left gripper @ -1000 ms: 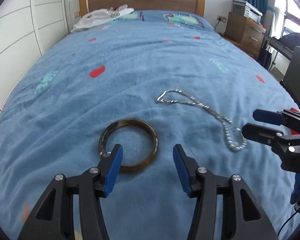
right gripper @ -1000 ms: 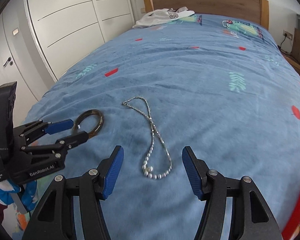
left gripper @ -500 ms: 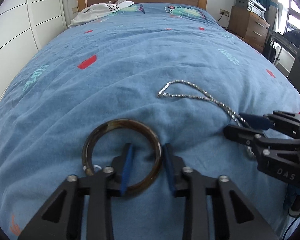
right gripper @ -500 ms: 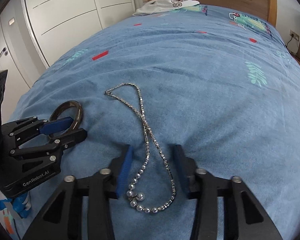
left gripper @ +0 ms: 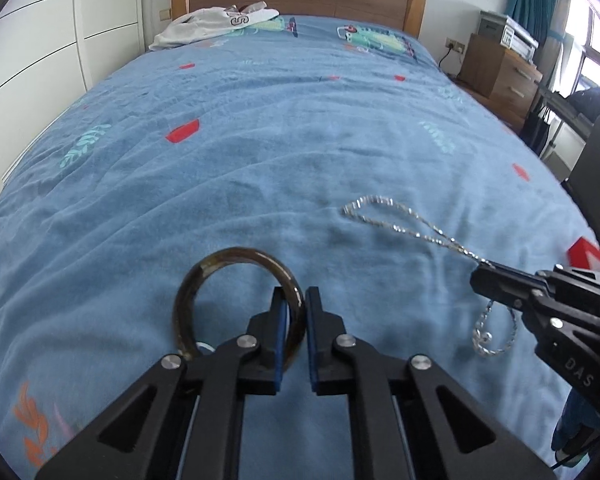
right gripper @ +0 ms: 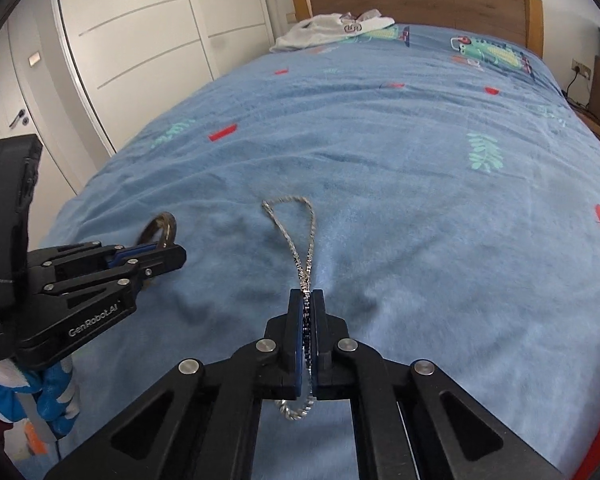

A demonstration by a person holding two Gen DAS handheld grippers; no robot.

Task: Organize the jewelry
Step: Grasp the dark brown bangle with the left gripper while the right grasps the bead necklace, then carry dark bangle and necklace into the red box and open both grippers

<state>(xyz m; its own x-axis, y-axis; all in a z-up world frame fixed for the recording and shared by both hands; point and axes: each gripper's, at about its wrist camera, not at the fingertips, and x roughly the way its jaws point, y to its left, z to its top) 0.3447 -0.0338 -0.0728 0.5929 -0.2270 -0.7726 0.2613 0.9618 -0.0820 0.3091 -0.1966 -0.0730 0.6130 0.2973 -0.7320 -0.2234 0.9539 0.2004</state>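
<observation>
Brown bangle [left gripper: 236,300] one, clamped by left gripper [left gripper: 296,300] jaws, silver necklace [right gripper: 296,236] one, pinched by right gripper [right gripper: 306,300] jaws

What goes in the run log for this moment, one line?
left gripper: shut on bangle | right gripper: shut on necklace | both items partly on bed

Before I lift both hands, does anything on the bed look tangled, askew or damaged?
Nothing looks damaged. The left gripper is shut on the dark brown bangle, which stands tilted up off the blue bedspread. The right gripper is shut on the silver chain necklace, whose two strands cross just ahead of the pads.
</observation>
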